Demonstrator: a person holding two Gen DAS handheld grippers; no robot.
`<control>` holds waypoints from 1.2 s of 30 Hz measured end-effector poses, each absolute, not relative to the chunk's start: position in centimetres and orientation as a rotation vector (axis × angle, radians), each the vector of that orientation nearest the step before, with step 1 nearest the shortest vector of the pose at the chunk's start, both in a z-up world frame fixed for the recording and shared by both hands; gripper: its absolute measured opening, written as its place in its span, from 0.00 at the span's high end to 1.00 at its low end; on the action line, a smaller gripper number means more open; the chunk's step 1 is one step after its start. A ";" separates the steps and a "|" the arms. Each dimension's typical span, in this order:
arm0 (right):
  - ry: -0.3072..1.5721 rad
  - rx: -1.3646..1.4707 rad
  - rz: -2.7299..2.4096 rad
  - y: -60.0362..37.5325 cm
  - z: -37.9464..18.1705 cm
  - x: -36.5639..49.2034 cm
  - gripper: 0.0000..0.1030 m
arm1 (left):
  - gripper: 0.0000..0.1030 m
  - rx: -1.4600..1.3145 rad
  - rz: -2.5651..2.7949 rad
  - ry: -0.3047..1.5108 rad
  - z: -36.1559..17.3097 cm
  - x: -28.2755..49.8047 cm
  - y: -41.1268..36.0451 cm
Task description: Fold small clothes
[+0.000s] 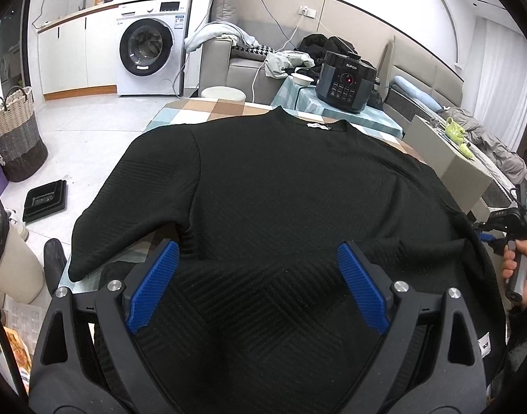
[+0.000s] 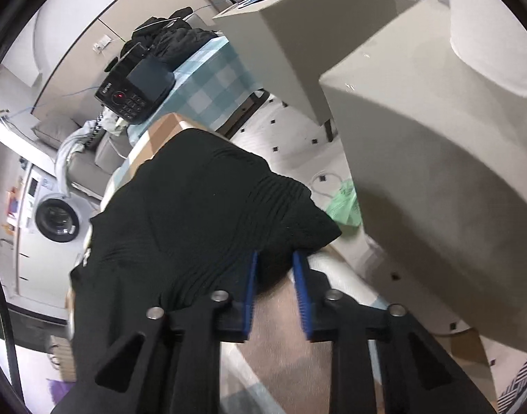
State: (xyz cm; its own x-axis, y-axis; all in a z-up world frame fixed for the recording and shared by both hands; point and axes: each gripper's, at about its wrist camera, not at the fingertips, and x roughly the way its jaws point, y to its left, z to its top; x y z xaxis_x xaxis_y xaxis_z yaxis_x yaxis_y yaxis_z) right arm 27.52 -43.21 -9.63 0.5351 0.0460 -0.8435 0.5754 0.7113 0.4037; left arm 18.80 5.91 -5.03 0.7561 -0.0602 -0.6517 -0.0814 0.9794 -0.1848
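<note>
A black ribbed sweater (image 1: 280, 189) lies spread flat on a table under a checked cloth (image 1: 194, 110), neck at the far side and one sleeve hanging over the left edge. My left gripper (image 1: 258, 246) hovers over the sweater's near hem, its blue pads (image 1: 153, 286) wide apart and open, with fabric below them. In the right wrist view, my right gripper (image 2: 276, 255) points steeply down at the table's right edge, its pads closed on a bunched corner of the sweater (image 2: 194, 224). A person's hand (image 1: 518, 272) holds that gripper's handle at the far right.
A black pressure cooker (image 1: 346, 82) stands on a second checked table behind. A grey cabinet (image 1: 446, 151) sits close to the right, with a green bag (image 2: 342, 203) on the floor below. A washing machine (image 1: 149, 48) and a woven basket (image 1: 15, 131) are at the left.
</note>
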 end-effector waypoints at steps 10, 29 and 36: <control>0.811 0.439 -0.371 -39.0 -4.1 29.4 0.94 | 0.10 -0.213 0.010 0.689 -5.0 18.9 6.4; 1.100 0.029 0.438 -20.7 -5.7 29.7 0.83 | 0.10 -0.237 0.025 0.667 -4.5 15.9 8.6; 1.051 0.139 0.119 -28.5 -5.1 28.8 0.66 | 0.10 -0.241 0.028 0.676 -4.8 15.7 8.6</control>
